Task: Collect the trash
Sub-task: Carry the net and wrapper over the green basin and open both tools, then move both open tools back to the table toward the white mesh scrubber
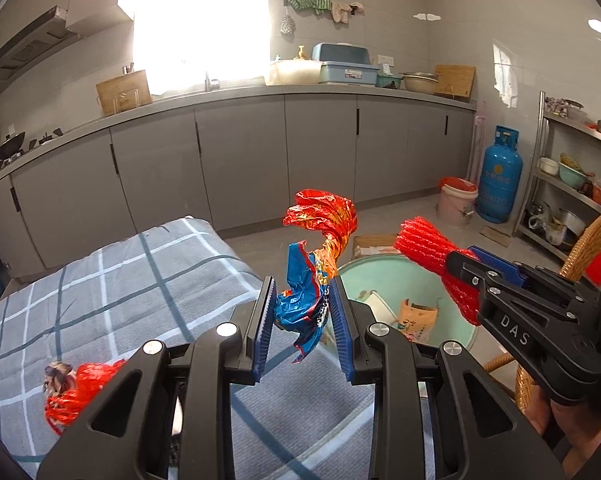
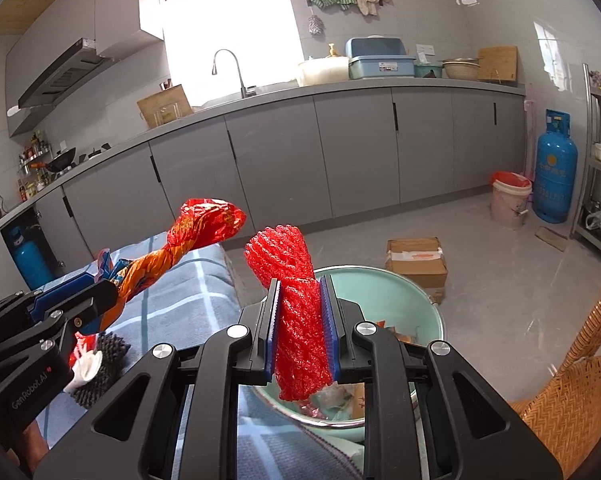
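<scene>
My left gripper [image 1: 302, 314] is shut on a twisted blue, orange and red snack wrapper [image 1: 318, 256] and holds it up over the table's right edge. The wrapper also shows in the right wrist view [image 2: 188, 236]. My right gripper [image 2: 302, 320] is shut on a roll of red foam netting [image 2: 296, 308] above the pale green trash bin [image 2: 392, 284]. In the left wrist view the netting [image 1: 432, 254] hangs over the bin [image 1: 384, 280], which holds paper scraps.
A grey checked cloth [image 1: 120, 280] covers the table. A red wrapper [image 1: 76, 392] lies on it at the near left, and a dark scrubber with white scrap [image 2: 96, 364]. A cardboard box [image 2: 416, 260], wicker chair [image 2: 572, 400], bucket [image 2: 508, 196] and gas cylinder [image 2: 554, 168] stand around.
</scene>
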`<control>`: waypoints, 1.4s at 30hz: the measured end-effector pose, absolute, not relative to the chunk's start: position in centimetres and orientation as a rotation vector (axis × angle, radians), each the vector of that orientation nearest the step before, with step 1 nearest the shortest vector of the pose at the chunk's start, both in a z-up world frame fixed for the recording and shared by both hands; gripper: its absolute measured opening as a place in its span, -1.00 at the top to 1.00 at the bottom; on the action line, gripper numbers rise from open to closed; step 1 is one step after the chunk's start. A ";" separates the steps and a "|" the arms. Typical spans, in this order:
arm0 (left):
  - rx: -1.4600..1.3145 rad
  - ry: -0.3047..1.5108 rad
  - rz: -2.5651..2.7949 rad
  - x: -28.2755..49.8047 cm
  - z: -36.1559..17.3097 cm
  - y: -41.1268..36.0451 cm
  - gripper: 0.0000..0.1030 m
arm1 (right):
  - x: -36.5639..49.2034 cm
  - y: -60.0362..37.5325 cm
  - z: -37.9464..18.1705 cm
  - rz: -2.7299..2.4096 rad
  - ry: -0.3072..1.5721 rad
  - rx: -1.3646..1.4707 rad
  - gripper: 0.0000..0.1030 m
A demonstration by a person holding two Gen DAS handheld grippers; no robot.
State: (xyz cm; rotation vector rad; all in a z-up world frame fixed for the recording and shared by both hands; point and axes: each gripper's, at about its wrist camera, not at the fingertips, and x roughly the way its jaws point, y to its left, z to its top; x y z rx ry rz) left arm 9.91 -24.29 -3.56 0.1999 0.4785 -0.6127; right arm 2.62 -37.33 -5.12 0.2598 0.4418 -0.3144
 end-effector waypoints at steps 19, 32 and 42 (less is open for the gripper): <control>0.238 0.557 -0.674 13.0 -6.6 -30.6 0.45 | 6.1 -42.9 -7.6 -0.358 0.502 0.286 0.59; 0.282 0.593 -0.685 14.1 -8.8 -32.5 0.45 | 7.5 -44.7 -8.5 -0.367 0.534 0.295 0.58; 0.295 0.612 -0.673 14.6 -10.1 -32.4 -0.09 | 7.1 -45.5 -9.4 -0.386 0.531 0.312 -0.15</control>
